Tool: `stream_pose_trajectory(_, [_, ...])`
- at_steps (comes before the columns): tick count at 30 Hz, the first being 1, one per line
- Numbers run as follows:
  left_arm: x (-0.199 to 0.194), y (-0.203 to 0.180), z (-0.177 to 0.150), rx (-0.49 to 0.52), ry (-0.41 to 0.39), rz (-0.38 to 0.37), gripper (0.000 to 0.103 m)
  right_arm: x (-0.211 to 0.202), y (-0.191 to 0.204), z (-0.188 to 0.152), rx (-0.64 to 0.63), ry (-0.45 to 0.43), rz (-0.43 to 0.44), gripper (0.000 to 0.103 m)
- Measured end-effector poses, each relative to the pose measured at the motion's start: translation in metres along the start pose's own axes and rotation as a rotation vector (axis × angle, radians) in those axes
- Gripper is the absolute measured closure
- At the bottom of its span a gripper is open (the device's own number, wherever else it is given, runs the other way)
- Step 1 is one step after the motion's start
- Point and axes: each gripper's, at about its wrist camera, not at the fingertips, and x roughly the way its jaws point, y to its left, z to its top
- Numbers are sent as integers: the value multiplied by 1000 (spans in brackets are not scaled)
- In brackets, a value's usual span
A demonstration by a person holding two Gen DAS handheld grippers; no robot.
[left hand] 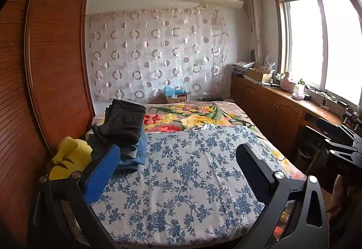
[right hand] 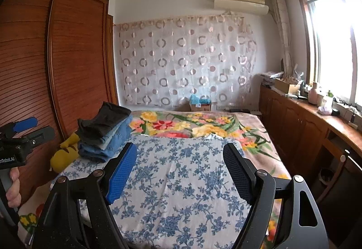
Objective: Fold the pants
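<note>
On the bed's near half lies a white cotton sheet printed with blue flower sprigs (right hand: 181, 181), spread flat, in our judgement to give a smooth folding surface over the bright floral plush blanket (right hand: 181, 124) beneath. We hold both tools above it with nothing in them. The left tool (left hand: 178, 172) has its blue-padded fingers (left hand: 101, 176) spread wide, and the right tool (right hand: 181, 174) likewise stands with its jaws apart; each looks out over the bare sheet. No unfolded garment lies on the sheet.

Against the left edge of the bed, near the slatted brown wooden wardrobe (right hand: 67, 63), we see the stack of folded pants (right hand: 106, 135): dark grey pairs on top, blue denim below. We judge that it sits at the edge so that the middle of the sheet remains free for work. A yellow plush toy (right hand: 65, 154) rests just beside the stack.

In the right wrist view the left tool's handle appears at far left, gripped by the person's hand (right hand: 13, 190). We judge the folding either finished or paused between garments.
</note>
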Motion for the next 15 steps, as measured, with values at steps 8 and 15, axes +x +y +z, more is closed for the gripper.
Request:
stream_pose_trajectory(8, [-2,0,-2,-6,7,2,1,8,1,-5,-8,1,-1,22])
stream_pose_trajectory(15, [-3,2,-5,-14,17,4,1,6,0,-6,-9,2,1,22])
